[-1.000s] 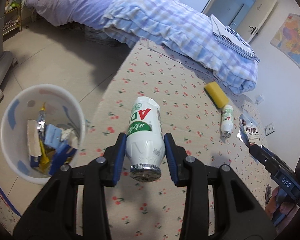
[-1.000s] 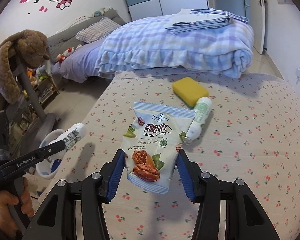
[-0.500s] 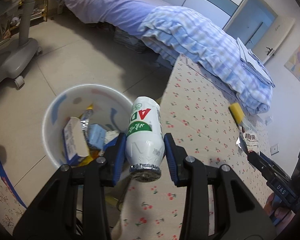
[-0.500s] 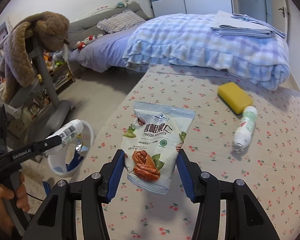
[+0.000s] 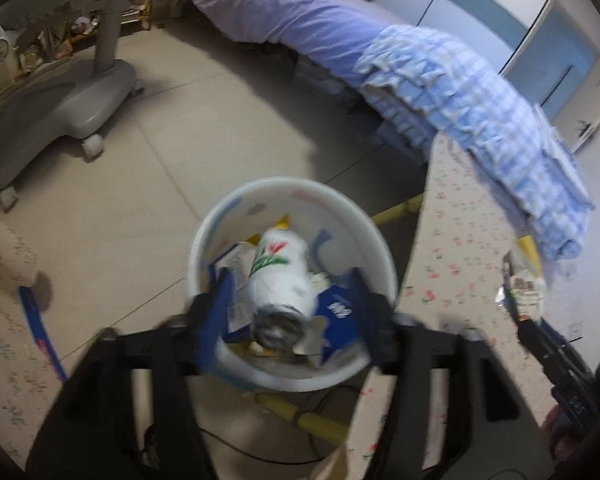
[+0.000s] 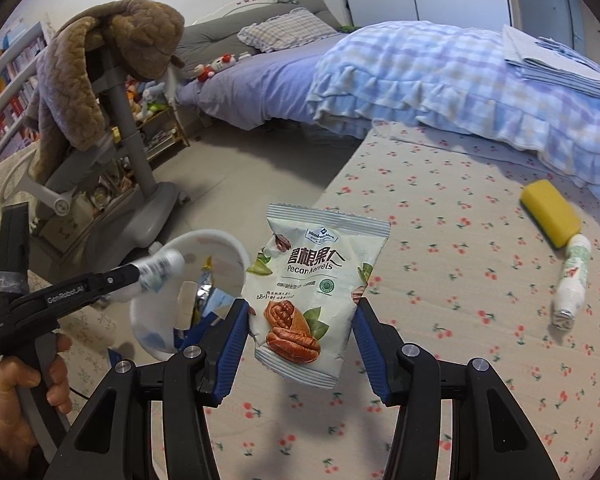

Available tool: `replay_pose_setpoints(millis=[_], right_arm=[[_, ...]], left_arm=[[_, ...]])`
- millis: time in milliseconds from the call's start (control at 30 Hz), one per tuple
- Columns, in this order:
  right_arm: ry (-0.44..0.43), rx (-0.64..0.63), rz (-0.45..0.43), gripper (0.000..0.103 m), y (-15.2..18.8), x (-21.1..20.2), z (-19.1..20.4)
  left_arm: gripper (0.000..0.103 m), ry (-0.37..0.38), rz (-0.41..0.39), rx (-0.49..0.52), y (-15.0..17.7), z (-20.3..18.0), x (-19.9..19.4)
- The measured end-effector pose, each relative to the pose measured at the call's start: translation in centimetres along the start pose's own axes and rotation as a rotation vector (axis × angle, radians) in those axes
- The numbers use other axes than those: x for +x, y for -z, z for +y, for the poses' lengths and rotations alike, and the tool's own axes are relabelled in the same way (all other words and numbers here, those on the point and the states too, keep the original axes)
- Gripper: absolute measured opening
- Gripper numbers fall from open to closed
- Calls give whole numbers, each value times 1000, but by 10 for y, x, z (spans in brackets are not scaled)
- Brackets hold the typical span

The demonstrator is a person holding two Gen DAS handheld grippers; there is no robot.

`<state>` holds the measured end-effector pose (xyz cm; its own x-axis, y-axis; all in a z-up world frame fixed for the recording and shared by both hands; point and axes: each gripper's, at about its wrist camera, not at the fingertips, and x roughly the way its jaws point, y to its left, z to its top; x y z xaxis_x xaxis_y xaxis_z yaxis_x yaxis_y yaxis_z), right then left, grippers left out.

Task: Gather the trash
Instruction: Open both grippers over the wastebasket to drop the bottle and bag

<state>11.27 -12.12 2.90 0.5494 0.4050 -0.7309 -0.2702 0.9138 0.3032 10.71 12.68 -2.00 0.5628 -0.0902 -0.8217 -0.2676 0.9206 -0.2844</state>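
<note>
One white drink bottle [image 5: 281, 280] hangs over the white round bin [image 5: 292, 376], off the bench's left edge.
Your left tongs [image 5: 288, 300] look parted around it, long axis forward; your right tongs [image 6: 300, 340] pinch the pecan-kernel pouch [image 6: 314, 292] above the bench.

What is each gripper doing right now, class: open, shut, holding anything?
Left gripper: open, white bottle loose between its fingers above the trash bin.
Right gripper: shut on the pecan kernels packet.
</note>
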Motion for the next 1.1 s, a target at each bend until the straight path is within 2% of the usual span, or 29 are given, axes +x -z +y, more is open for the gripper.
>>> replay_pose_setpoints(millis=[200,300,500,600,633,667,700,1100], right_arm=[[-29,-23,17,54,-5,19,20],[-47,-34,29,54,-8,30,31],[-86,-72,54,56,-8,53,56],[-101,-93,58,61,-7,61,67],[-107,-97,58,65,-8,63,69],[-113,-98,58,76,-8,64,70],[-115,-93,53,81,-9,65,72],[-105,-38,45,82,-12,60,52]], left_arm=[[76,-40,40,-76,-3,20,1],[83,-99,52,-94,-3,27,-2],[88,-191,46,-95,-6,36,-5],[89,-202,51,-97,-7,41,-4],[89,-208,55,-98,-7,43,-3],[89,-213,59,-99,-8,44,-1],[89,-213,62,-100,-8,44,-1],[89,-184,65,-95,-9,40,-2]])
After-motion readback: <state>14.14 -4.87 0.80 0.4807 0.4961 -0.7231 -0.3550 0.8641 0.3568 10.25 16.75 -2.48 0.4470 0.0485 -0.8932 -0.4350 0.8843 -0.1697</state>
